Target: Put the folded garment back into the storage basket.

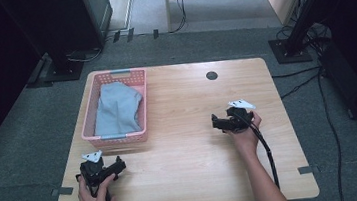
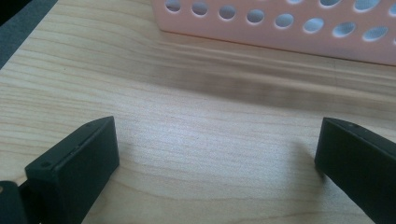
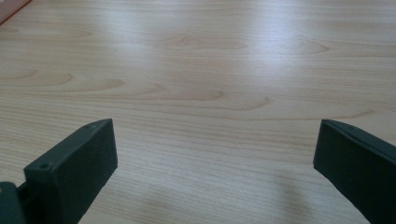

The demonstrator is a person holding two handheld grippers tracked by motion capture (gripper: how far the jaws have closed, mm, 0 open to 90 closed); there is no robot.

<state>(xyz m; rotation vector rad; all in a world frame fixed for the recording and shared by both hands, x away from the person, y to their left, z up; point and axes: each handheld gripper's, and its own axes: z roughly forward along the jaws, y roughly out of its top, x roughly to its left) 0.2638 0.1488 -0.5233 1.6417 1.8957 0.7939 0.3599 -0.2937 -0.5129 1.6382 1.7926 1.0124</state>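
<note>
The left gripper (image 2: 217, 154), jaws spread wide over bare wood, faces the pink basket (image 2: 280, 32) close ahead, its holed wall near. From above, a folded grey cloth (image 1: 116, 109) fills that basket at the table's (image 1: 200, 178) left-rear corner. The right gripper (image 3: 215, 154), equally wide and empty, sits well apart.

Soft overhead light, dim dark edges, slightly blurred close-ups.

Wide bare surface (image 1: 189, 129) lies between the two grippers, nothing standing on it. Only obstacle: the pink basket (image 1: 140, 109) with grey cloth (image 1: 117, 107) at far left, its perforated wall near the left gripper (image 1: 118, 168). The right gripper (image 1: 216, 122) faces bare wood, jaws spread wide.
</note>
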